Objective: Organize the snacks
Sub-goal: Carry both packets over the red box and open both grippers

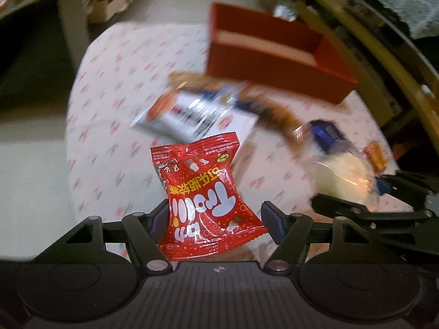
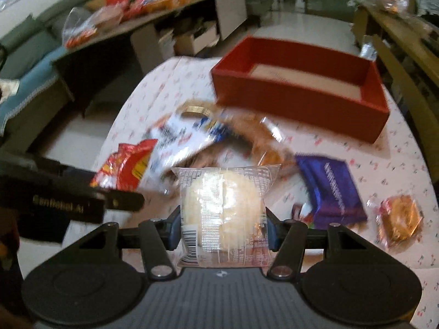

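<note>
My left gripper [image 1: 215, 219] is shut on a red candy packet [image 1: 205, 192] with white lettering, held above the table. A clear-wrapped pale round bun [image 2: 222, 205] sits between the pads of my right gripper [image 2: 222, 230], which is shut on it and lifted off the table. An open red box [image 2: 301, 93] stands at the far side of the table, also visible as the red box [image 1: 269, 54] in the left wrist view. In the left wrist view the right gripper [image 1: 365, 205] with its bun shows at the right edge. The left gripper's body [image 2: 68, 200] crosses the left side of the right wrist view.
A loose pile lies between me and the box: a white and blue packet [image 2: 186, 137], brown wrapped pastries [image 2: 255, 137], a purple packet [image 2: 332, 192] and a small orange-brown snack [image 2: 400, 219]. The round table [image 1: 109, 109] has a patterned cloth. A long counter [image 2: 137, 19] with more snacks runs at the left.
</note>
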A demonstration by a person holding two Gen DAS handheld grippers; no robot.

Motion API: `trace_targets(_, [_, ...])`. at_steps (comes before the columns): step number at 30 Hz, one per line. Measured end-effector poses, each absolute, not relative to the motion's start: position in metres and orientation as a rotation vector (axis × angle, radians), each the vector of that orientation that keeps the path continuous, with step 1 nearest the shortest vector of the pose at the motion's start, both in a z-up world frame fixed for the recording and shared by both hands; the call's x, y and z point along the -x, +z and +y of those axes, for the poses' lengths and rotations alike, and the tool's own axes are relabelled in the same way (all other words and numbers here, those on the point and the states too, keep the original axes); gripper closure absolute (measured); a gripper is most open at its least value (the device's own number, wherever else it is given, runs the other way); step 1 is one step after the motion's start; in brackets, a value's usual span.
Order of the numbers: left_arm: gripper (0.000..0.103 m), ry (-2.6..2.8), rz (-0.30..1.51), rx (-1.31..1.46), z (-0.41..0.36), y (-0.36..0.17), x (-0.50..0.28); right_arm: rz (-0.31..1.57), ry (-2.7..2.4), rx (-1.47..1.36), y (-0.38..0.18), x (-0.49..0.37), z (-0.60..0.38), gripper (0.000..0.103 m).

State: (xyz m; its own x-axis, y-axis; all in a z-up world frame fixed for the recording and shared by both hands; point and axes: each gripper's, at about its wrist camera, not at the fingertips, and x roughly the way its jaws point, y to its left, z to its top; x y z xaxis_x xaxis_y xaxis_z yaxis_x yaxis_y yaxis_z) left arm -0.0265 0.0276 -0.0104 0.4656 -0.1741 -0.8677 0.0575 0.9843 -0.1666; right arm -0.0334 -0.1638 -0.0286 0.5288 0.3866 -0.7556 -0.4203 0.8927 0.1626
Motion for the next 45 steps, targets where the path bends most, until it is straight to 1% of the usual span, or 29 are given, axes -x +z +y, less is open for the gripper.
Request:
trace_targets(5, [0.028,-0.181,1.015,0.106,0.013,0.006,-0.007,0.853,0.412,-0.018,-0.014,-0.004,-0.172,0.035])
trace_targets(15, [0.028,-0.198,0.928,0.095,-0.012,0.028,-0.102,0.784,0.294,-0.095,0.008,-0.098,-0.192,0.035])
trace_targets(23, [0.028,-0.166,0.933,0.084,-0.026,0.010,-0.167,0.800,0.239,-0.098,-0.008,-0.174,-0.201,0.035])
trace_targets(29, [0.028,-0.147,0.935,0.061,-0.033,-0.006,-0.201,0.805,0.234,-0.089,-0.028,-0.209,-0.207,0.035])
trace_targets(37, [0.028,-0.115,0.990,0.024,-0.036,-0.037,-0.224,0.844,0.241,-0.060,-0.063,-0.236,-0.204,0.036])
trace_targets(43, [0.027,-0.101,0.969,-0.046,-0.046,-0.040,-0.221,0.852,0.231,-0.028,-0.069,-0.239,-0.203,0.035])
trace_targets(44, [0.028,-0.104,0.971,-0.047,-0.046,-0.040,-0.221,0.853,0.230,-0.020,-0.068,-0.238,-0.203,0.034])
trace_targets(45, [0.031,-0.110,0.977,-0.042,-0.047,-0.041,-0.221,0.851,0.229,-0.010,-0.068,-0.238,-0.201,0.034])
